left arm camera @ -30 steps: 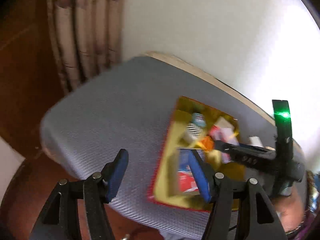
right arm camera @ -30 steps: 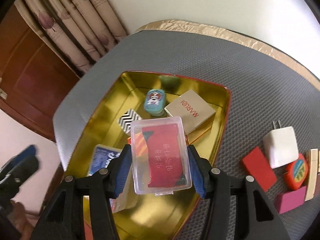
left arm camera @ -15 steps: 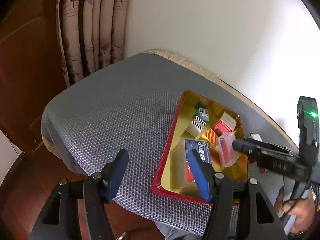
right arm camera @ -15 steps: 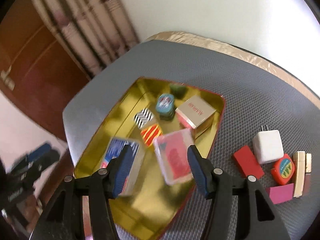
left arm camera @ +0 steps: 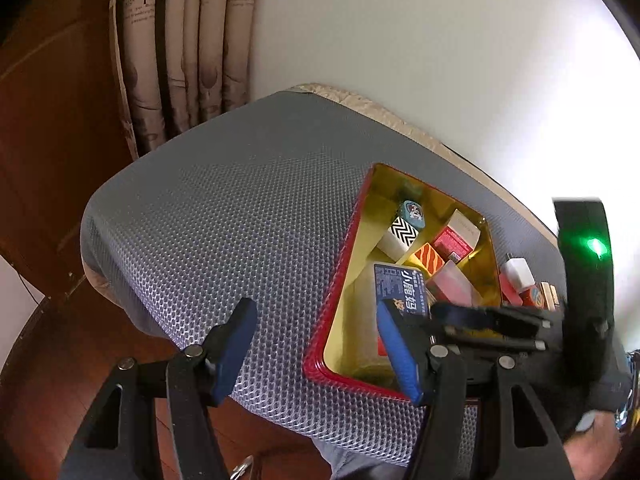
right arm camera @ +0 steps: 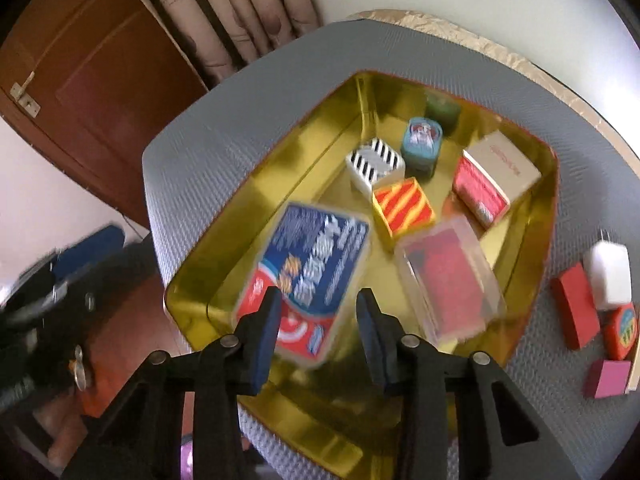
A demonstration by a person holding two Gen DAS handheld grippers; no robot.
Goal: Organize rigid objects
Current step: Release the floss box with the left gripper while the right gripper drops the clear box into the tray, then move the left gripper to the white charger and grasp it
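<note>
- Clear plastic case (right arm camera: 448, 280) with a red card inside lies released in the gold tin (right arm camera: 256, 192), tilted, just right of the right gripper (right arm camera: 316, 320).
- Right gripper's fingers (right arm camera: 266, 336) have just been closing, with nothing between them, above a blue and red box (right arm camera: 316, 276).
- Left gripper (left arm camera: 316, 344) hangs spread and empty over the grey mesh counter (left arm camera: 240, 208).
- Farther in the tin: striped cubes, a blue tin, a beige box (right arm camera: 502, 168).
- Outside, right: a white charger (right arm camera: 608, 276), red block (right arm camera: 574, 304).
</note>
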